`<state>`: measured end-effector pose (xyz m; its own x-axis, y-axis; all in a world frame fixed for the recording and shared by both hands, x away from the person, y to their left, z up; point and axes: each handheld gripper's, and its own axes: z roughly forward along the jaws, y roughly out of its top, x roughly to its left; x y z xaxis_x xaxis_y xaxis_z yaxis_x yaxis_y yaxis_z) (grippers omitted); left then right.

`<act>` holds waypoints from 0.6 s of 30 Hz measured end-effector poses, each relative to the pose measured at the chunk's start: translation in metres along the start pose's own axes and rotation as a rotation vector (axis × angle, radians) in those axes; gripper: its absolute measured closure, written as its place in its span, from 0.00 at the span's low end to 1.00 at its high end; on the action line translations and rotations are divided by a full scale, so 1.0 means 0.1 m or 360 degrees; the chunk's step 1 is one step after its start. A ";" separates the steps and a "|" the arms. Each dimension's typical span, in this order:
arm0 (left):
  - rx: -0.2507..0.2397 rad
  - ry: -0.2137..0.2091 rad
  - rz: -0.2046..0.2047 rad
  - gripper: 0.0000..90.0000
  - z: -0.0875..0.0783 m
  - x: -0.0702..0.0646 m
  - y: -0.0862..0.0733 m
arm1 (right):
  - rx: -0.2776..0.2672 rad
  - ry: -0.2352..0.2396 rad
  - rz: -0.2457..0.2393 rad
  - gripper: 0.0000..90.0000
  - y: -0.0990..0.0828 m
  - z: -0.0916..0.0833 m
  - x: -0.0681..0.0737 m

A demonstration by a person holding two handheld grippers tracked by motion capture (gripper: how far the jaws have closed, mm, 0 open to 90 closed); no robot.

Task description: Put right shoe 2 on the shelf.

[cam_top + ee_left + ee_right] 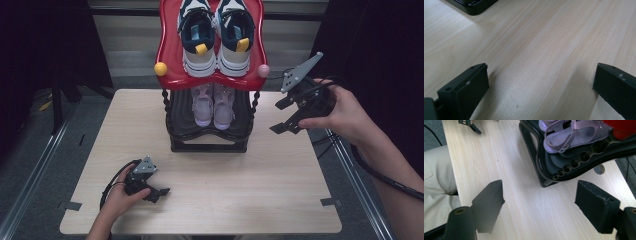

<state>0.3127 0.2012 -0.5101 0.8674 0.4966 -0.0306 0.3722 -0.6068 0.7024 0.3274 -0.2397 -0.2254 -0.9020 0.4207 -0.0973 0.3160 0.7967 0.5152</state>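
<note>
Lilac sandals [213, 104] on lower black shelf [182, 127] of shoe rack, side by side, toes outward, beneath red top shelf [167, 55]. Judged light, thin-strapped, soles fairly stiff; best gripped across sole edge or heel strap, not buckle. Right tongs [286, 116] released, empty, just right of rack. Left tongs [159, 192] released, empty, low over surface [250, 190].

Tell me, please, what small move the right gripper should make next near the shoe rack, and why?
Probably ease the right gripper left toward the lilac sandals on the rack's lower black tier. Its jaws stand open and empty beside the rack's right side, aimed that way, while the left gripper rests open on the table.
</note>
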 end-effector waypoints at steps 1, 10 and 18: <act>-0.0001 0.0001 0.0000 0.00 0.00 0.00 0.00 | -0.0011 0.0013 -0.0005 0.25 -0.02 0.02 0.01; -0.0002 -0.0001 -0.0003 0.00 0.00 0.00 0.00 | -0.0008 0.0025 0.0008 0.23 -0.18 0.28 0.09; 0.0004 -0.0002 0.0000 0.00 0.00 0.00 0.00 | 0.0003 0.0034 -0.0001 0.23 -0.30 0.50 0.15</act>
<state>0.3126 0.2013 -0.5101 0.8679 0.4957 -0.0313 0.3727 -0.6083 0.7007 0.3195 -0.2358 -0.2846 -0.9082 0.4109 -0.0791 0.3162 0.7977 0.5135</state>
